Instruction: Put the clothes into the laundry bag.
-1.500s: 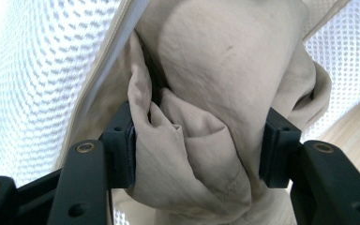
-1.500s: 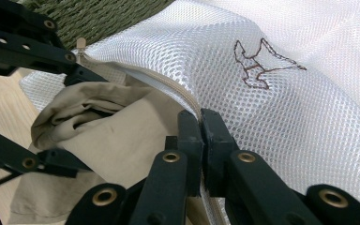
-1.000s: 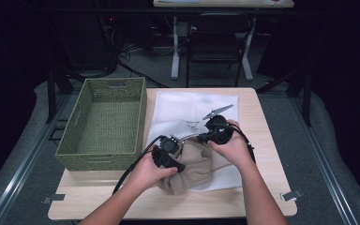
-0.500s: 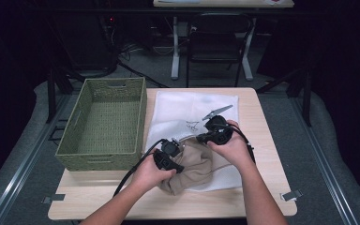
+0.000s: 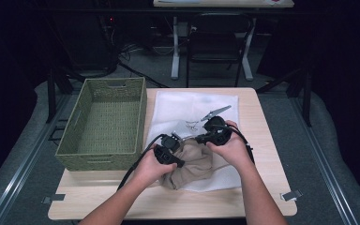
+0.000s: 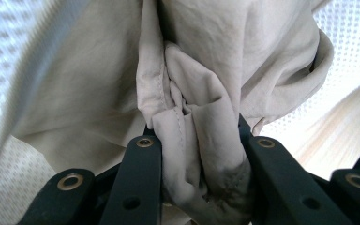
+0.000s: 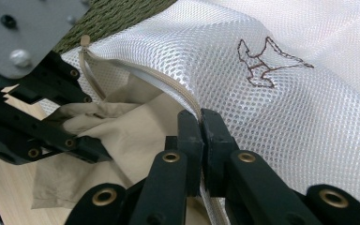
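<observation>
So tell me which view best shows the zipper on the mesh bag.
The right gripper view: the zipper runs along the mesh bag opening, with the right gripper shut on that edge. The left gripper view shows mesh around the beige cloth, no clear zipper. In the high view the zipper is too small to make out.

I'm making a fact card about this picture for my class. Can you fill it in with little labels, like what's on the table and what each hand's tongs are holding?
Table: light wooden table
Basket: green woven basket, at the table's left
Bag: white mesh laundry bag with a zipper, lying flat
Cloth: beige garment, at the bag's opening
Left tongs: shut on a bunch of the garment
Right tongs: pinching the bag's zippered edge
</observation>
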{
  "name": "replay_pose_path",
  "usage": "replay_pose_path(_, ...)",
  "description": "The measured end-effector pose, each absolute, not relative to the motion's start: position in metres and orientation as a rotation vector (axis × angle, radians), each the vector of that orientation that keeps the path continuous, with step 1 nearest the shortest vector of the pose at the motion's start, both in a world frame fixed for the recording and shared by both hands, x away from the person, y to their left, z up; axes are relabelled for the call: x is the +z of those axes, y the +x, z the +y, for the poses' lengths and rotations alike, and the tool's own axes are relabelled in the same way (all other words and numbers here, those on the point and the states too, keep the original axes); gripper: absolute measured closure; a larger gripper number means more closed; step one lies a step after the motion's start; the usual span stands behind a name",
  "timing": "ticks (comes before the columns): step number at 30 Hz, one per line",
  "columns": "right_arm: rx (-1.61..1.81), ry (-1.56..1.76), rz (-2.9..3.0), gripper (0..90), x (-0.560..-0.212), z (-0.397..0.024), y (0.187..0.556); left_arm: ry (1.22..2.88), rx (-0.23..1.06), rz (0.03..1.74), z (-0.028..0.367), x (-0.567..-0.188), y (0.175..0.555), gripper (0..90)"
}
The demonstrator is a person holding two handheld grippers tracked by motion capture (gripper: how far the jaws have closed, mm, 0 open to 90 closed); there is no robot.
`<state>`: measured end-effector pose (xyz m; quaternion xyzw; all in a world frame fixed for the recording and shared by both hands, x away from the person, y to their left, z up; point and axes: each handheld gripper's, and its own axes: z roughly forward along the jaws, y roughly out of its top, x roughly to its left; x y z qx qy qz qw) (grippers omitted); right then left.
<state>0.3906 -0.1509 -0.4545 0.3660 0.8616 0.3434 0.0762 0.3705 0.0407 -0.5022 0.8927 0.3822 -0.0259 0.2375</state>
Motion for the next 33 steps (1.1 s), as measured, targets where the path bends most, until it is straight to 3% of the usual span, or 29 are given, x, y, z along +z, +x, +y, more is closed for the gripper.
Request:
replay_pose_path(28,1.035,1.085,2.589,87.7,-0.454,-0.147,0.388,2.362,-0.019,1.143,0.024,-0.499,0.401,74.5)
replay_pose_path(33,1.036,1.093,2.587,87.7,-0.455,-0.148,0.390,2.370,0.009,1.112,0.021,-0.501,0.401,70.2)
